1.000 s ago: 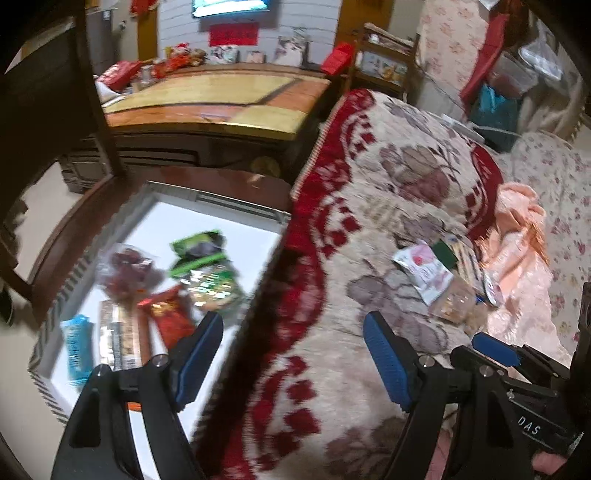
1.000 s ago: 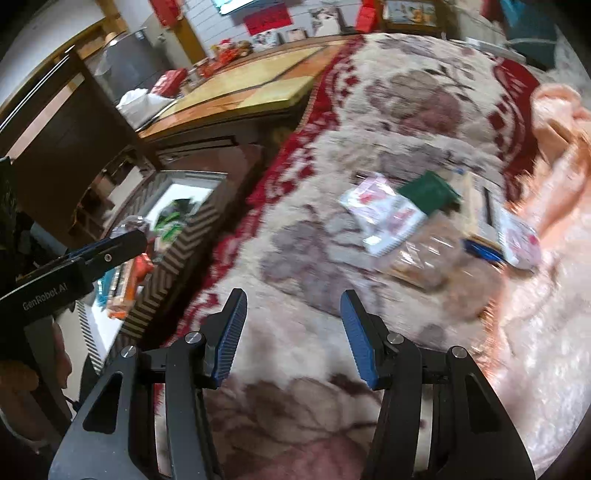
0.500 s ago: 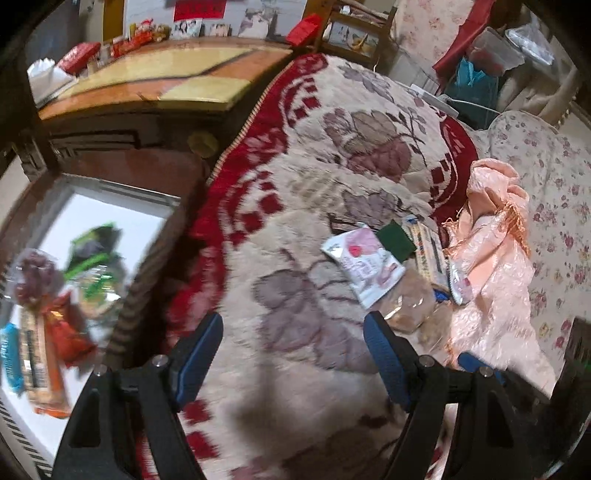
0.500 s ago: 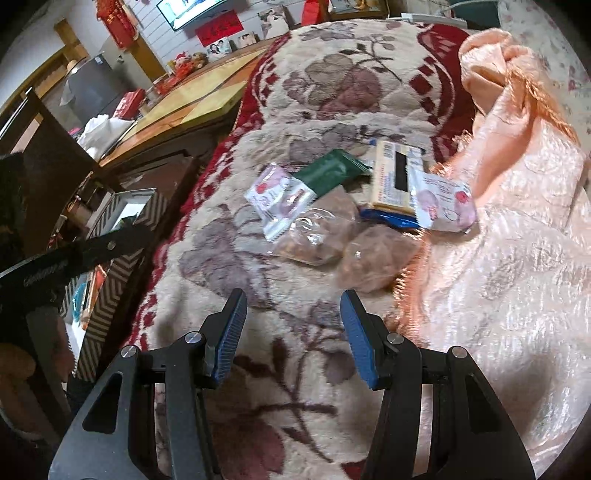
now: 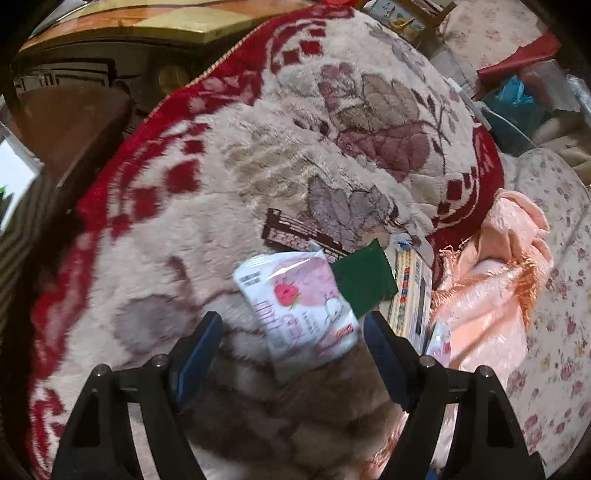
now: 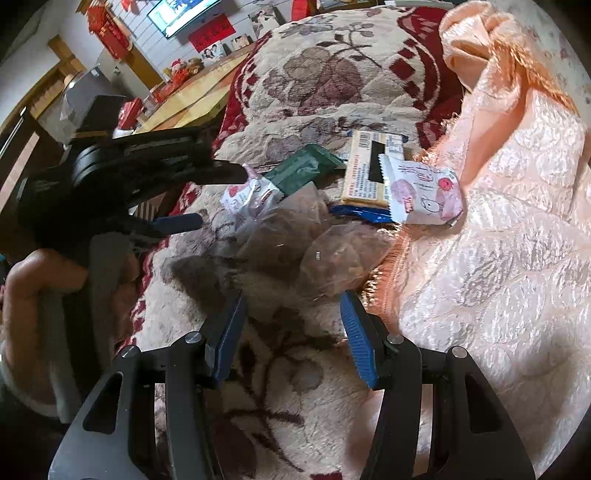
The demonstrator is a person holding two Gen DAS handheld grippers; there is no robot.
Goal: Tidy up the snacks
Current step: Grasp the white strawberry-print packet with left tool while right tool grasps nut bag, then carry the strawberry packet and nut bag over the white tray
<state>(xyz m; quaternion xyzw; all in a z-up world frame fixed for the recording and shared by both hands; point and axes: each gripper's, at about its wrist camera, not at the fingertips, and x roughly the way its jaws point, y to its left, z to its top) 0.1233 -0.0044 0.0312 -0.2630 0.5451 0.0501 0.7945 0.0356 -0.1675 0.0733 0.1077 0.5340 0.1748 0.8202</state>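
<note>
A pile of snacks lies on the floral blanket [image 5: 229, 177]. A white-pink strawberry packet [image 5: 299, 306] sits just ahead of my open left gripper [image 5: 291, 343], between its blue pads. A green packet [image 5: 364, 280] and a yellow box [image 5: 410, 291] lie beyond it. In the right wrist view my right gripper [image 6: 291, 332] is open and empty, just short of two clear bags of brown snacks [image 6: 340, 258]. A second strawberry packet [image 6: 424, 192], the yellow box [image 6: 369, 170] and the green packet [image 6: 303, 170] lie behind them. The left gripper [image 6: 207, 195] reaches in from the left.
A peach satin quilt [image 6: 498, 221] covers the right side of the bed. A wooden low table [image 5: 177, 22] stands beyond the blanket's red border. A sliver of the white tray [image 5: 11, 173] shows at the far left.
Both grippers have moved forward toward the snack pile. The left gripper swung right, away from the tray, and now brackets the strawberry packet. Both remain open.
</note>
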